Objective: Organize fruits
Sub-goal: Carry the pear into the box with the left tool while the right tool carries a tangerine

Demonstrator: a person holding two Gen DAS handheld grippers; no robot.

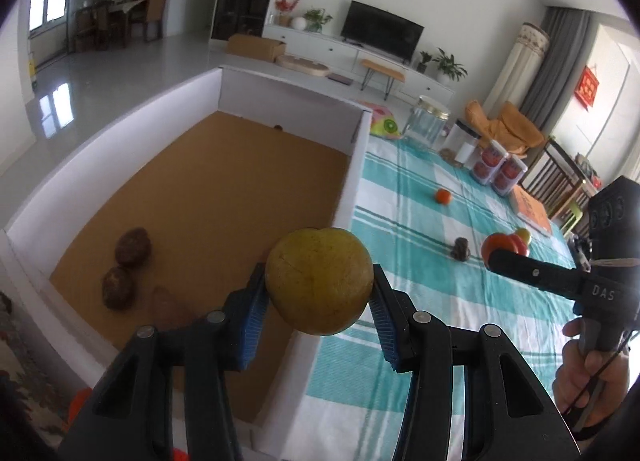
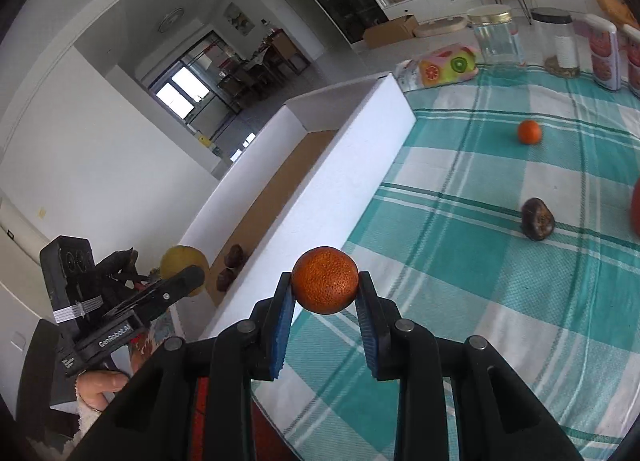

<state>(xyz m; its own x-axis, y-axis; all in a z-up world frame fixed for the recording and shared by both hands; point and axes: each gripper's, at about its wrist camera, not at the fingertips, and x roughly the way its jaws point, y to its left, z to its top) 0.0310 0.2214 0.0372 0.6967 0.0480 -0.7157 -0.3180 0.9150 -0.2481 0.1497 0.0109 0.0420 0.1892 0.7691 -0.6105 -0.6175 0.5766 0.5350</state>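
Ribbed blue pads of the left tool point(image 1: 319, 303) are pinching a smooth, round yellow-green fruit point(image 1: 319, 280) above the white-walled, cork-floored box point(image 1: 280, 89). The right tool point(image 2: 325, 295) is squeezing a pitted orange point(image 2: 324, 280) over the teal checked cloth point(image 2: 460, 301), beside the box.

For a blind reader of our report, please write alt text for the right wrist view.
The right gripper holds a small round orange fruit between its blue pads above a teal and white checked tablecloth. At left stands a white-walled cardboard box; beyond it the left gripper holds a yellow-green round fruit.
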